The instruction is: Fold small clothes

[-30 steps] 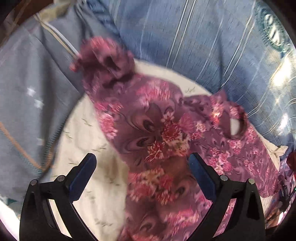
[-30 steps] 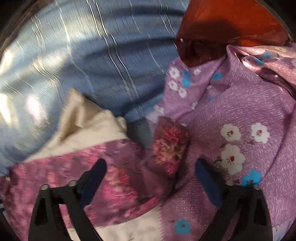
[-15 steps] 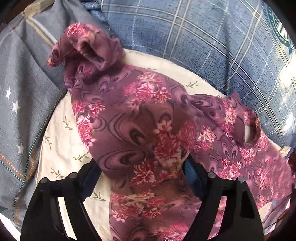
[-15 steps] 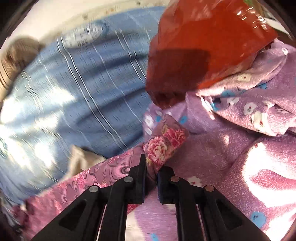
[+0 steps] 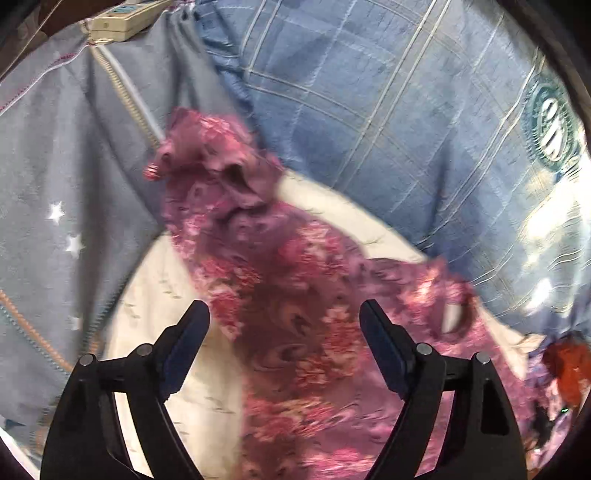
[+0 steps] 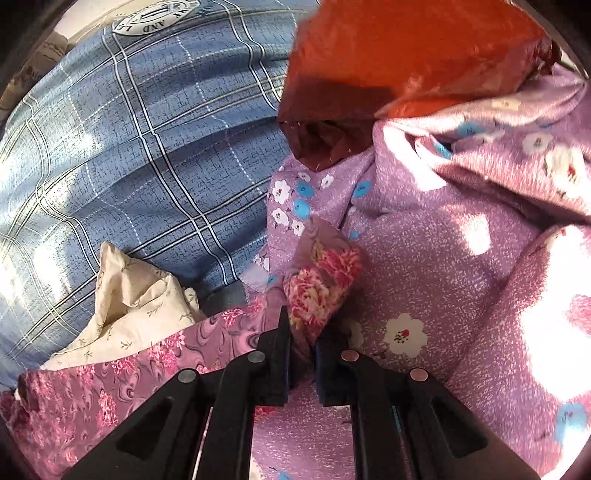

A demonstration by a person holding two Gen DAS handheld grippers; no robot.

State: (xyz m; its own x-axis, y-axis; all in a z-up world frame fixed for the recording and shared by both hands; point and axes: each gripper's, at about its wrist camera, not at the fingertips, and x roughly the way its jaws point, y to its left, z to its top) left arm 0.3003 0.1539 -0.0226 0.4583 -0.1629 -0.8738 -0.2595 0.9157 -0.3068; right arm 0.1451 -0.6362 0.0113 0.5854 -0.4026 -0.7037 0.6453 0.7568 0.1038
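Observation:
A small purple garment with pink flowers (image 5: 295, 314) lies across a cream cloth (image 5: 166, 295) on the bed. My left gripper (image 5: 284, 317) is open and hovers over the garment's middle, holding nothing. My right gripper (image 6: 301, 328) is shut on a corner of the same garment (image 6: 325, 280), which sticks up between the pads; the rest of it trails off to the lower left (image 6: 110, 387).
A blue checked sheet (image 5: 369, 110) covers the bed. A grey star-print pillow (image 5: 55, 184) lies to the left with a power strip (image 5: 122, 18) above it. Lilac flowered cloth (image 6: 461, 258) and an orange-red plastic bag (image 6: 388, 55) lie to the right.
My left gripper, closed around the garment half a second ago, has opened and backed off. My right gripper shut on the garment's corner a second ago and still holds it.

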